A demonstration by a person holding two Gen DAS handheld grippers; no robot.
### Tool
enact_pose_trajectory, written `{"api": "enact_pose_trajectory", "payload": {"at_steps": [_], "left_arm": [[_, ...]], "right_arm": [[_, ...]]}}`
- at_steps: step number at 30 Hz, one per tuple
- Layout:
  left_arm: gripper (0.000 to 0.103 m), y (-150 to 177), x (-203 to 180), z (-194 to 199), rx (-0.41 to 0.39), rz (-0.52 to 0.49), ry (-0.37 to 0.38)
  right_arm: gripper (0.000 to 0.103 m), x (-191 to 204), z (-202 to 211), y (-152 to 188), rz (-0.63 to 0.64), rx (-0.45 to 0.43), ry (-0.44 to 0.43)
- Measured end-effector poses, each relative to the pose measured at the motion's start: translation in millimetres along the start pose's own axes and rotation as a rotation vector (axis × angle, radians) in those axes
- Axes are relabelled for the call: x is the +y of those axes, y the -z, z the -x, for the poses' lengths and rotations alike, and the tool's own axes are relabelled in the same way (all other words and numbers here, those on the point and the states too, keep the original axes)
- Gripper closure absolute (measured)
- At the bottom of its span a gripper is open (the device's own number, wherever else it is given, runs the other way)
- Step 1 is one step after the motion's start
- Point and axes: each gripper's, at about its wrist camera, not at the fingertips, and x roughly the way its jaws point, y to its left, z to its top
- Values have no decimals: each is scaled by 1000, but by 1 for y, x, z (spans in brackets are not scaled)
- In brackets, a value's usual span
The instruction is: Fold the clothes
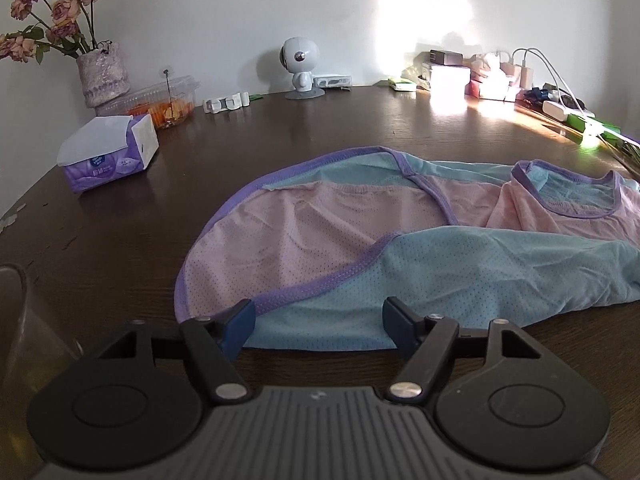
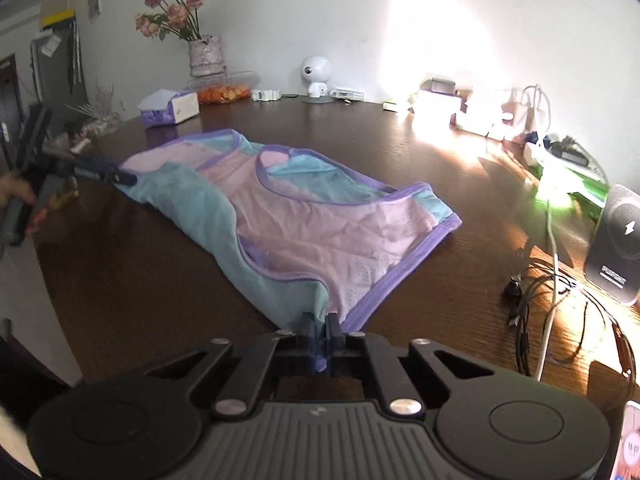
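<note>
— Garment position? The pink-and-blue mesh top [image 2: 304, 216] was spread flat across the middle of the dark worktop [image 2: 120, 280].

— And jaws? The right gripper [image 2: 321, 340] was clamped on its blue hem; the left gripper [image 1: 318, 322] was held apart over the hem, nothing pinched.

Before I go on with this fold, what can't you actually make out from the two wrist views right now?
- Right wrist view: how much of the garment sits inside the shut right gripper; the fingers cover it.
- Left wrist view: the garment's right end, cut off by the frame edge.
- Left wrist view: the items behind the sun glare on the table, washed out.
- Right wrist view: the left gripper, far, small and blurred.
</note>
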Motion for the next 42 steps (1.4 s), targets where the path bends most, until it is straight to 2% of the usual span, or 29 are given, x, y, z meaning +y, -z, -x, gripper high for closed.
{"api": "enact_pose_trajectory", "payload": {"at_steps": [2, 5, 7, 8, 9, 11, 12, 14, 16, 18, 19, 21, 23, 25, 27, 28, 31, 33, 35, 37, 38, 39, 41, 42], "left_arm": [[29, 0, 0, -1, -3, -5, -3], [29, -1, -1, -3, -7, 3, -14], [29, -2, -2, -1, -6, 15, -18], [29, -2, -2, 1, -6, 20, -20], [28, -3, -2, 4, -18, 25, -14], [25, -6, -3, 9, -39, 28, 2], [25, -8, -4, 9, -44, 35, 11], [25, -14, -9, 4, -44, 66, 51], [25, -20, -20, 0, -43, 61, 97], [24, -25, -35, -5, -43, 28, 144], [23, -27, -41, -8, -55, 8, 139], [11, -31, -46, -19, -43, 18, 136], [12, -35, -45, -29, -9, 36, 148], [31, -37, -46, -32, -11, 29, 155], [78, -38, -46, -35, -5, 25, 148], [86, -38, -45, -35, -6, 32, 136], [90, -41, -40, -35, -25, 56, 143], [96, -42, -37, -34, -31, 64, 134], [96, -44, -34, -32, -35, 67, 139], [95, -46, -31, -29, -40, 75, 145], [88, -47, -30, -29, -36, 77, 149], [77, -47, -30, -29, -33, 78, 153], [66, -47, -36, -27, -35, 50, 151], [64, -47, -41, -25, -37, 27, 147]], "right_arm": [[99, -13, 2, -13, -19, -10, 4], [98, -29, -9, -29, -12, 33, 72], [93, -22, -24, -32, 54, 104, 137], [88, -17, -27, -32, 93, 107, 180], [87, -10, -28, -31, 119, 105, 216], [82, -3, -24, -33, 122, 77, 247], [82, 0, -20, -36, 111, 39, 232], [82, 6, -17, -41, 71, -29, 147], [82, 20, -29, -48, 42, -60, 26], [82, 37, -52, -52, 49, -48, -33], [83, 49, -66, -56, 79, -35, -46], [82, 61, -87, -62, 100, -18, -71], [83, 64, -105, -66, 78, 9, -105], [84, 65, -112, -66, 78, 24, -110], [98, 66, -115, -68, 75, 39, -120], [101, 67, -114, -69, 71, 33, -121], [101, 62, -109, -74, 43, -16, -89], [101, 59, -109, -75, 24, -25, -73], [97, 57, -111, -76, 22, -14, -71], [92, 60, -108, -79, 30, -32, -121], [80, 63, -109, -82, 43, -32, -150], [74, 69, -113, -86, 60, -29, -169], [72, 79, -125, -95, 74, -25, -175], [73, 84, -133, -99, 83, -12, -184]]}}
